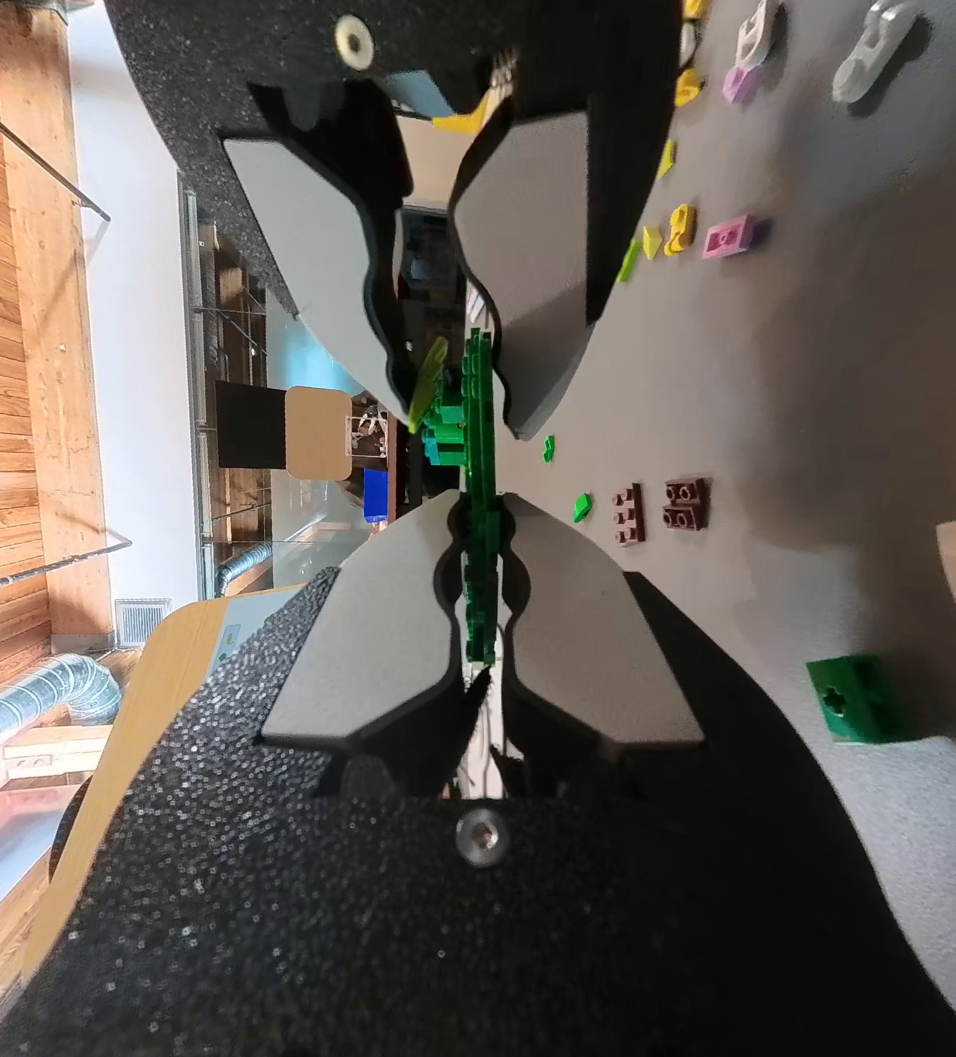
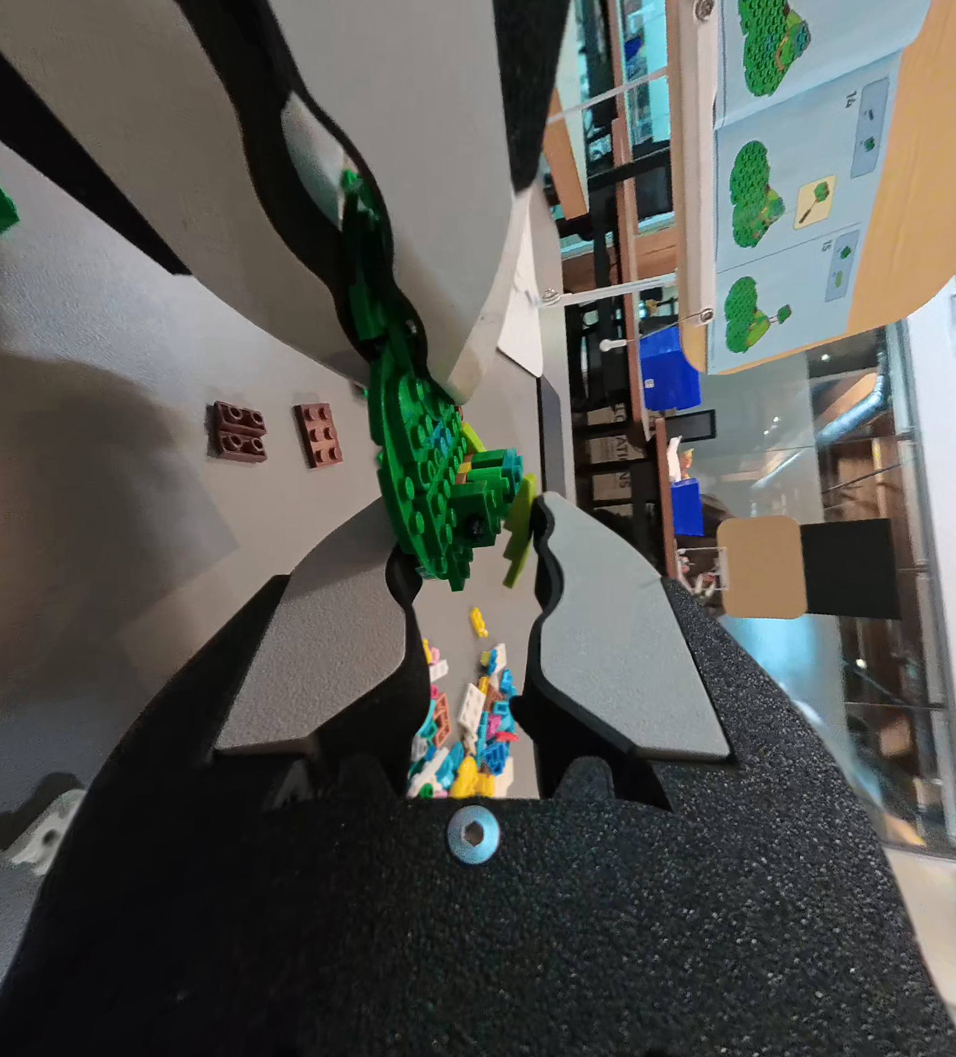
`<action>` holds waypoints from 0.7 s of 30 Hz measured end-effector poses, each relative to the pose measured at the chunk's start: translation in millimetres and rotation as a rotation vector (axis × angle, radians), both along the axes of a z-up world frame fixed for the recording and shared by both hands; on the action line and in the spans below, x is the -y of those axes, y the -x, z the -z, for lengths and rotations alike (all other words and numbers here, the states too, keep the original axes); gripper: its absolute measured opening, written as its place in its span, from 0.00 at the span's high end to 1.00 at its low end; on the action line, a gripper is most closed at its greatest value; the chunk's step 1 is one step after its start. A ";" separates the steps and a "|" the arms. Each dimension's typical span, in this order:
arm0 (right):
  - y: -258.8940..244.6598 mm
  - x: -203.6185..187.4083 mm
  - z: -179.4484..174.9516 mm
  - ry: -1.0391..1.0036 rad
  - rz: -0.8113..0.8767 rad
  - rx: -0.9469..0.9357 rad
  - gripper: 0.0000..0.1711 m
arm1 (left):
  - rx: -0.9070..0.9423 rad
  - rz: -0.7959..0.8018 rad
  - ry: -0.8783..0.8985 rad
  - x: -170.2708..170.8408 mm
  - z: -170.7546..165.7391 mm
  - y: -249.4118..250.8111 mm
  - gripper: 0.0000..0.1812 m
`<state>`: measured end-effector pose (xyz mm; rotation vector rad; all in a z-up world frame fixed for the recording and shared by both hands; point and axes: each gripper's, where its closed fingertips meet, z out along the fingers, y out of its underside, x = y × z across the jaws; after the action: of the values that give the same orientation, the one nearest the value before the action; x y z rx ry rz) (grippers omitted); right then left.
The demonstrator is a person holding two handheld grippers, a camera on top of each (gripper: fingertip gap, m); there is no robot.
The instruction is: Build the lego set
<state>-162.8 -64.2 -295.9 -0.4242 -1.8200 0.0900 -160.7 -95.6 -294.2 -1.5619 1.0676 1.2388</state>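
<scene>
Your left gripper is clamped on the edge of the green plate assembly, holding it edge-on above the grey table. Your right gripper stands with its fingers apart around the far end, one finger touching the lime leaf piece. Keep the left clamp steady and press the leaf square onto its stud. Whether the leaf is seated is hidden behind that finger; the instruction booklet is cut off at the frame edge.
</scene>
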 end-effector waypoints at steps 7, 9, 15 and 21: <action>-4.6 0.8 0.6 0.024 0.038 0.034 0.78 | -0.007 0.016 -0.009 0.4 -0.9 -3.2 0.96; -6.2 0.9 -0.2 0.016 0.038 0.038 0.78 | -0.009 0.026 -0.016 0.4 -1.7 -4.9 0.96; -9.2 0.8 -2.8 -0.058 0.043 0.053 0.79 | -0.024 0.043 -0.029 0.9 -3.4 -7.2 0.96; -11.2 1.4 -8.5 -0.140 0.053 0.008 0.80 | -0.030 0.065 -0.056 1.6 -6.4 -8.2 0.96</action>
<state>-151.6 -65.6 -287.4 -0.3730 -1.8087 -0.0756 -152.4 -97.3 -287.8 -1.4595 1.0859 1.2406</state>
